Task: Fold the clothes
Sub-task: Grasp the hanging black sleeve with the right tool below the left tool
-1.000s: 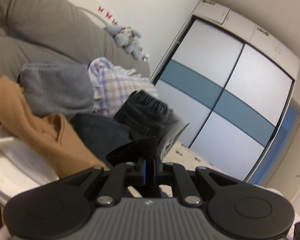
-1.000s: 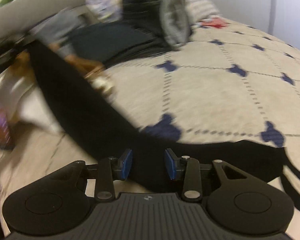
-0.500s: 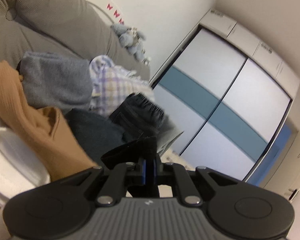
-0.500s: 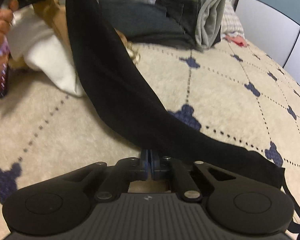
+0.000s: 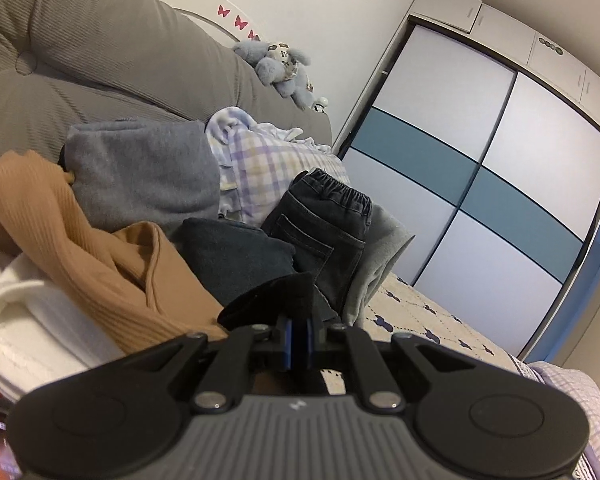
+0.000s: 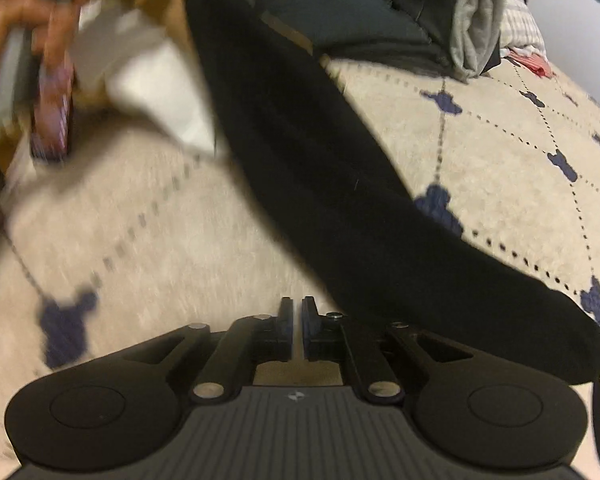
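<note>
My left gripper sits low in the centre of its view, jaws clenched on a bunched end of the black garment. Behind it, clothes are piled against a grey cushion: a tan top at left, jeans in the middle. In the right wrist view the garment stretches diagonally from the upper left to the lower right across the bed. My right gripper is at bottom centre, jaws nearly together with nothing between them; the cloth runs just to their right. A blurred hand shows at upper left.
</note>
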{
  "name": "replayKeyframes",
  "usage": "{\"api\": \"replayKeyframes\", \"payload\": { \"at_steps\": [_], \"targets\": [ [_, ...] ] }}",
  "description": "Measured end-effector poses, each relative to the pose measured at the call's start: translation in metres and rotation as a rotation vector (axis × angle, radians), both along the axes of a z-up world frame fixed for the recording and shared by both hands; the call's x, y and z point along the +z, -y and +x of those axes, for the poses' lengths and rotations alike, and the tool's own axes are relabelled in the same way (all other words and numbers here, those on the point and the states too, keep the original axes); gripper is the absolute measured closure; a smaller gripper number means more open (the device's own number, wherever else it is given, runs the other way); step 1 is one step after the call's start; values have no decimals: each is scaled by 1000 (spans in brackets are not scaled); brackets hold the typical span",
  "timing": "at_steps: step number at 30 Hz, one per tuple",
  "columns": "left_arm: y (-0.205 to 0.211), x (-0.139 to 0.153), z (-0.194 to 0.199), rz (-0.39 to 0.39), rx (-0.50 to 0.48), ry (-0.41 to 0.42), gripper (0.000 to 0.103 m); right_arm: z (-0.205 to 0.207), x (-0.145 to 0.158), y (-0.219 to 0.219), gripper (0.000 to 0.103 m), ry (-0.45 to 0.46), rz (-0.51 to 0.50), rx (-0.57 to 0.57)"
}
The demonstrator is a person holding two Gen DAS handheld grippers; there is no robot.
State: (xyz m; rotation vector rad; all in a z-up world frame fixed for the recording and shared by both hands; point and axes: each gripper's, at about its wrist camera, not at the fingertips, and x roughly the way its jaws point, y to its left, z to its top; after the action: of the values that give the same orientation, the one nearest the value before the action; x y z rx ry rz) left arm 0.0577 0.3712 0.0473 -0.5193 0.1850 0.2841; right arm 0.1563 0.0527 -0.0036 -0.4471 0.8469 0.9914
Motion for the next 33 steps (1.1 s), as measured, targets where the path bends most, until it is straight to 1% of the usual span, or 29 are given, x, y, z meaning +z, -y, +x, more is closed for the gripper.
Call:
{"api": "replayKeyframes", "payload": {
  "at_steps": [1,2,3,4,5,6,9,15,16,17,18,19,21,24,26,29,32,33],
  "targets": [
    [-1,0,-1,-2,-1,1,96,8,7,3,94,-16,46,-22],
    [-1,0,-1,-3,-2,2,96,17,13,5,88,-26,86,-49],
    [-1,-1,-1,-4,-3,3,96,26,20,6,85,-29,121,-78],
    [-1,0,-1,-5,-3,3,96,35,24,7,77,-27,147,-108],
    [-1,0,0,-5,-3,4,96,44,26,6,74,-22,160,-134],
    [-2,0,0,-7,-3,5,96,53,27,3,74,-18,158,-151],
    [-2,0,1,-12,-4,7,96,75,23,-12,73,-21,108,-180],
    [-1,0,1,-14,-9,10,96,94,5,-40,74,-59,39,-125],
    [-1,0,1,-15,-10,12,96,96,2,-44,75,-67,27,-112],
    [-1,0,1,-16,-10,15,96,98,0,-47,94,-80,15,-83],
    [-1,0,0,-19,-9,21,96,100,-1,-51,100,-91,10,-54],
    [-1,0,-1,-20,-7,28,96,102,1,-56,100,-66,5,-44],
    [0,2,-2,-19,-1,38,96,105,11,-65,100,29,18,-48],
    [2,4,-5,-16,9,53,96,111,27,-74,100,116,66,-75],
    [2,4,-6,-15,12,55,96,113,28,-82,100,149,45,-69],
    [2,2,-3,-13,14,31,96,112,12,-90,100,176,-16,-65],
    [3,-1,-1,-14,7,32,96,111,-6,-93,98,132,-61,-85],
    [2,-1,-1,-14,5,39,96,109,-8,-92,97,132,-60,-94]
  ]
}}
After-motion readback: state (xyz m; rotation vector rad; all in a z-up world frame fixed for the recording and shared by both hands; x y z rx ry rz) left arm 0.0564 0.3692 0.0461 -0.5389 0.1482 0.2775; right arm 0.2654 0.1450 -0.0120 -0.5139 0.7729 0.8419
